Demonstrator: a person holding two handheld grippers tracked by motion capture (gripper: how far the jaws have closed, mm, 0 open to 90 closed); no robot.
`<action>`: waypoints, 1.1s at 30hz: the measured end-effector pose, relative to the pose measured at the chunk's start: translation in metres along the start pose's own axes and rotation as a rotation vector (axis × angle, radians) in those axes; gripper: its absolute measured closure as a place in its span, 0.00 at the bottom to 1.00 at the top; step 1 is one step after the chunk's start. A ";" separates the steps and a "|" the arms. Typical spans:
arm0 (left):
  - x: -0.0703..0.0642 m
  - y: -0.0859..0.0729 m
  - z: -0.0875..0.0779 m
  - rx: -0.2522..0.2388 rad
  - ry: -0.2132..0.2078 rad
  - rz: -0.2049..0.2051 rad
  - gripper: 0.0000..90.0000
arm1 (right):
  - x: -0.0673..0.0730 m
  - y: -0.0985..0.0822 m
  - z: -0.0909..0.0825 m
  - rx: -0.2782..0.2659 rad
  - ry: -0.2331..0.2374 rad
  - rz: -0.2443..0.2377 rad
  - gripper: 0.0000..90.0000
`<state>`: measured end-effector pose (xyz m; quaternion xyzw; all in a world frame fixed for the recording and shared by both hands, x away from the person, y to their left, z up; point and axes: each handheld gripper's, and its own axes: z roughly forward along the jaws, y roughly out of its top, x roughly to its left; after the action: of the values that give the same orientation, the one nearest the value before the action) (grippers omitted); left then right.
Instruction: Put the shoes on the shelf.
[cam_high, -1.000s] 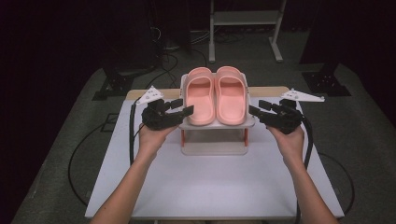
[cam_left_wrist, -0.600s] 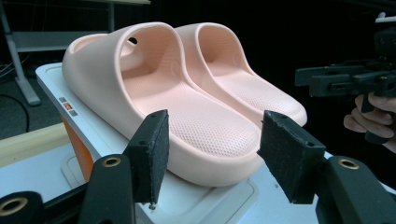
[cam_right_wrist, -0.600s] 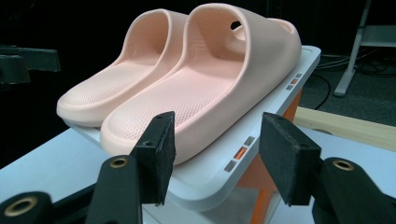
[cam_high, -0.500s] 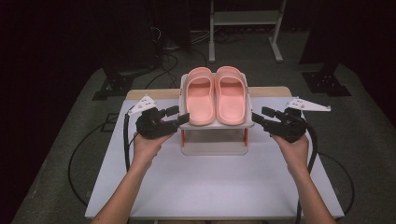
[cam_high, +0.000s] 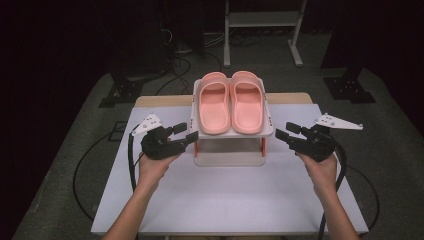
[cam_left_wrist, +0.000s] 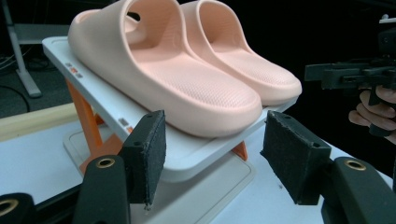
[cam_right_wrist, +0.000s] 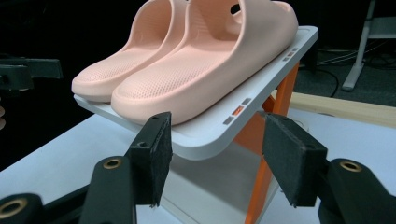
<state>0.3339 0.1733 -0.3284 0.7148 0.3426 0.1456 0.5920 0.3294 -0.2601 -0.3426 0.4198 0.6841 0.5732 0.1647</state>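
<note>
A pair of pink slippers (cam_high: 231, 102) (cam_left_wrist: 187, 70) (cam_right_wrist: 196, 56) lies side by side on a white tilted shelf (cam_high: 267, 131) with orange legs (cam_left_wrist: 86, 114), standing on a white base (cam_high: 230, 159). My left gripper (cam_high: 186, 131) (cam_left_wrist: 212, 154) is open just off the shelf's front left corner. My right gripper (cam_high: 286, 130) (cam_right_wrist: 215, 154) is open a little off the front right corner. Both sets of jaws have just been opening, with nothing gripped between the pads. Each gripper view looks at the shelf's edge beyond its own pads.
The white table top (cam_high: 225, 200) has a wooden strip (cam_high: 160, 101) along its far edge. Cables (cam_high: 82, 165) loop off the table's left side. A metal stand (cam_high: 260, 20) and dark equipment feet (cam_high: 125, 92) sit on the floor behind.
Both grippers have drawn back from the shelf's sides, outwards and toward the person, and sunk a little. Their jaws stand wider than before.
</note>
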 end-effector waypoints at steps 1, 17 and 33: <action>0.000 -0.004 -0.002 -0.003 0.004 -0.004 0.43 | 0.000 -0.001 -0.001 0.002 0.001 0.002 0.47; 0.006 -0.027 -0.008 -0.021 -0.021 -0.035 0.40 | -0.008 -0.021 -0.007 0.006 0.009 0.018 0.45; 0.003 -0.053 -0.008 -0.018 -0.031 -0.039 0.38 | -0.016 -0.040 -0.016 0.005 -0.020 0.051 0.43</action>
<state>0.3147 0.1842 -0.3770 0.7047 0.3462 0.1261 0.6064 0.3121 -0.2823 -0.3794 0.4434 0.6730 0.5711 0.1560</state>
